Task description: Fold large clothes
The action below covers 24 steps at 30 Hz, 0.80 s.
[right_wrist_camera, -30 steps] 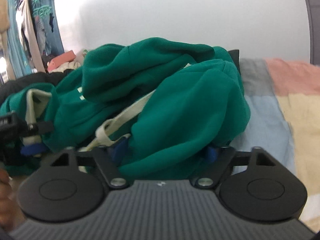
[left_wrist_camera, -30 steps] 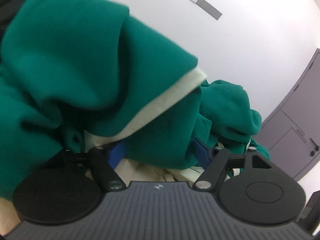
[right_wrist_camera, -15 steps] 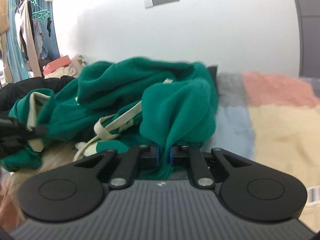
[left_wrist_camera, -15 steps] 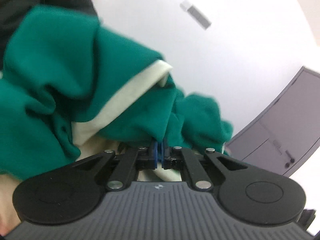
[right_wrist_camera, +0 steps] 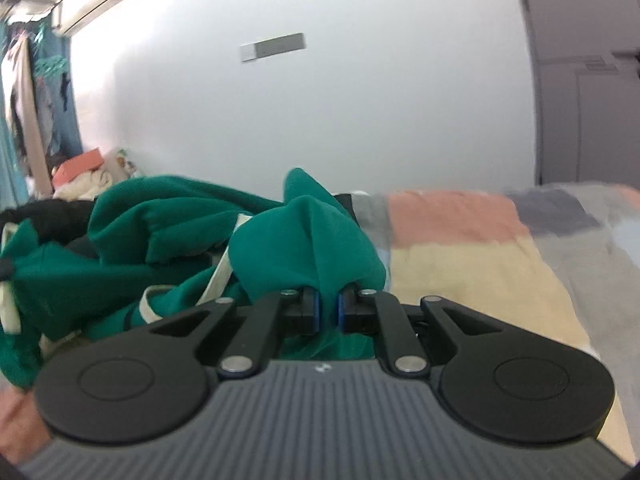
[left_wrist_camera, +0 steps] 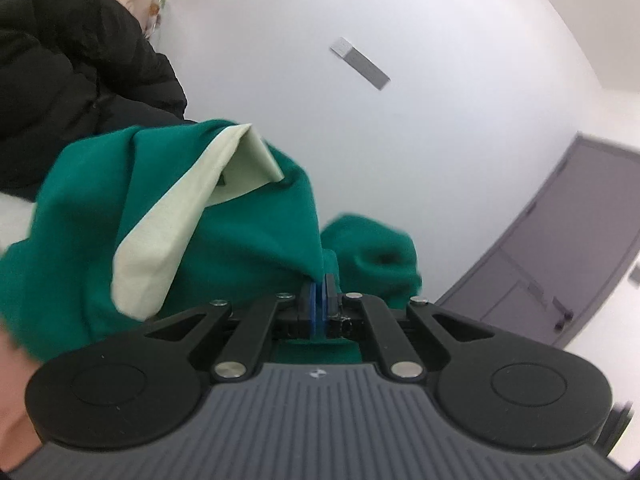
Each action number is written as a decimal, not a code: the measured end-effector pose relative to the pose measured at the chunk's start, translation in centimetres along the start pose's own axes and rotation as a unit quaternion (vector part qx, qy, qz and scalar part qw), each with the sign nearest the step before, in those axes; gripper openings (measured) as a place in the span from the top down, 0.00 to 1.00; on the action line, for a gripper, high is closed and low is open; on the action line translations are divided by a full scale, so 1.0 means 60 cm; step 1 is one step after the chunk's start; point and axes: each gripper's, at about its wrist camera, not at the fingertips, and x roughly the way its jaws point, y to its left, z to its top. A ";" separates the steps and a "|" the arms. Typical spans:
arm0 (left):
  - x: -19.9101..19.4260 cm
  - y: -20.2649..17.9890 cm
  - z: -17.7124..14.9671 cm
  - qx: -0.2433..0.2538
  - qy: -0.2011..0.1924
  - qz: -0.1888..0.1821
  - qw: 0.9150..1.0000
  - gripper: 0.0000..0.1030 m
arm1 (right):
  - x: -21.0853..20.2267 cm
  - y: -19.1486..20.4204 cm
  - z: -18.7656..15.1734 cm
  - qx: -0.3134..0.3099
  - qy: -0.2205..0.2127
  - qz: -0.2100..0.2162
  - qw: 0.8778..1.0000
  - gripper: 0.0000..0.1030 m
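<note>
Green fleece, the hoodie [right_wrist_camera: 168,240] lies bunched on the quilt [right_wrist_camera: 480,256] at my ten o'clock. My left gripper [left_wrist_camera: 319,300] and right gripper [right_wrist_camera: 328,304] are each clamped on a thin pinch of it. I reckon either pinch could slip as the weight comes on. Which edges I hold, the folds hide.

Garment [right_wrist_camera: 168,248] left on bed [right_wrist_camera: 480,264], jacket [left_wrist_camera: 72,80] prob. behind
</note>
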 end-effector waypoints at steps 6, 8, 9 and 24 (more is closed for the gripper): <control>-0.055 -0.007 -0.028 -0.051 0.005 -0.005 0.999 0.98 | -0.051 -0.007 -0.007 -0.004 -0.010 -0.038 0.999 0.91; -0.091 -0.010 -0.033 -0.041 -0.015 0.004 0.999 1.00 | -0.056 -0.023 -0.011 0.016 0.004 -0.054 0.998 0.91; -0.092 0.003 -0.031 -0.046 -0.022 0.009 0.999 1.00 | -0.053 -0.033 -0.017 0.036 0.020 -0.055 0.998 0.90; -0.078 -0.011 -0.073 -0.003 0.048 0.030 0.998 0.92 | -0.047 -0.060 -0.027 0.078 0.094 -0.056 0.991 0.25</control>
